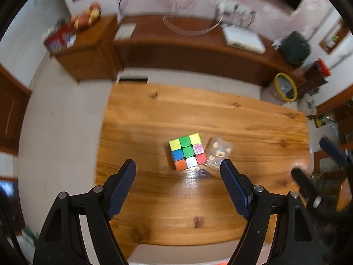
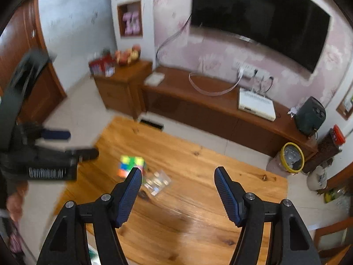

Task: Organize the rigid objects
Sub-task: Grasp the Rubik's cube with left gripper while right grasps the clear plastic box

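A colourful puzzle cube [image 1: 187,152] sits near the middle of the wooden table [image 1: 154,119]. A clear plastic box [image 1: 219,152] with small pieces inside touches its right side. My left gripper [image 1: 178,169] hangs open above the table, pointing steeply down, just short of the cube, with nothing between its fingers. At the right edge, blurred, is my right gripper [image 1: 307,156]. In the right wrist view the cube [image 2: 130,165] and box [image 2: 157,182] lie past my left fingertip. My right gripper [image 2: 178,172] is open and holds nothing. The left gripper [image 2: 82,143] shows at the left.
A long wooden TV stand [image 2: 220,114] with a white device [image 2: 257,105] runs behind the table, under a wall TV [image 2: 260,19]. A yellow-rimmed bin [image 2: 292,156] stands on the tiled floor at the right. A person's hand [image 2: 15,201] shows at the lower left.
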{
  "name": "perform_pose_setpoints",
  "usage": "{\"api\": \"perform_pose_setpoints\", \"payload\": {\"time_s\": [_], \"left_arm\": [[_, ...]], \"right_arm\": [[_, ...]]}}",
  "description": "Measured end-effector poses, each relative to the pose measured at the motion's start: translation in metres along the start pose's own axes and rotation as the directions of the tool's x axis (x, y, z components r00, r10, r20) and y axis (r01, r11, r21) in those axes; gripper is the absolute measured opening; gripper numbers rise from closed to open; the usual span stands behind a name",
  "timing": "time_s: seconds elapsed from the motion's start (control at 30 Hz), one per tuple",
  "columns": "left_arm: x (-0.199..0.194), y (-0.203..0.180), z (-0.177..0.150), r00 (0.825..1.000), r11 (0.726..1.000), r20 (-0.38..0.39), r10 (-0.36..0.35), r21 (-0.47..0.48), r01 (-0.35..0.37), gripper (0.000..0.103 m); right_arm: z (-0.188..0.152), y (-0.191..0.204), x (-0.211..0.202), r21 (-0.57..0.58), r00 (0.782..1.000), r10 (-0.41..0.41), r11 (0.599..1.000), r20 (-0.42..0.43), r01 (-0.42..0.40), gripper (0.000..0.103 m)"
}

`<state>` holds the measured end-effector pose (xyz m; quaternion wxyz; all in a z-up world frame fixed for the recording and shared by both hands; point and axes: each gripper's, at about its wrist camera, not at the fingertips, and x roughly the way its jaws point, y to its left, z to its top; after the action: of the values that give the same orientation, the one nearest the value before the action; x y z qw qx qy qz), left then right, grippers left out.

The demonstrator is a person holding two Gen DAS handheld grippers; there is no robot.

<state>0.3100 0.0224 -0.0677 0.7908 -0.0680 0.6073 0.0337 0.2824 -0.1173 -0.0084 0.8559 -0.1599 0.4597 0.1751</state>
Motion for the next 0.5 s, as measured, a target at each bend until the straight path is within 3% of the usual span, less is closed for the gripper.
{"api": "perform_pose_setpoints", "payload": {"time_s": [0.1, 0.3, 0.5], "left_arm": [[0.037, -0.005, 0.005, 0.998, 0.999, -0.060, 0.007, -0.039, -0.010, 0.081], [0.087, -0.014, 0.012, 0.990, 0.994, -0.139, 0.017, -0.100, -0.031, 0.081], [0.116, -0.008, 0.007, 0.983, 0.991, -0.182, 0.017, -0.131, -0.041, 0.081]], "right_arm": [[-0.012, 0.003, 0.040, -0.046, 0.998, -0.012, 0.999, -0.064, 0.009, 0.069], [-0.029, 0.004, 0.088, -0.031, 0.990, 0.095, 0.995, -0.106, -0.098, 0.069], [-0.036, 0.021, 0.120, -0.088, 0.977, 0.174, 0.979, -0.126, -0.186, 0.069]]}}
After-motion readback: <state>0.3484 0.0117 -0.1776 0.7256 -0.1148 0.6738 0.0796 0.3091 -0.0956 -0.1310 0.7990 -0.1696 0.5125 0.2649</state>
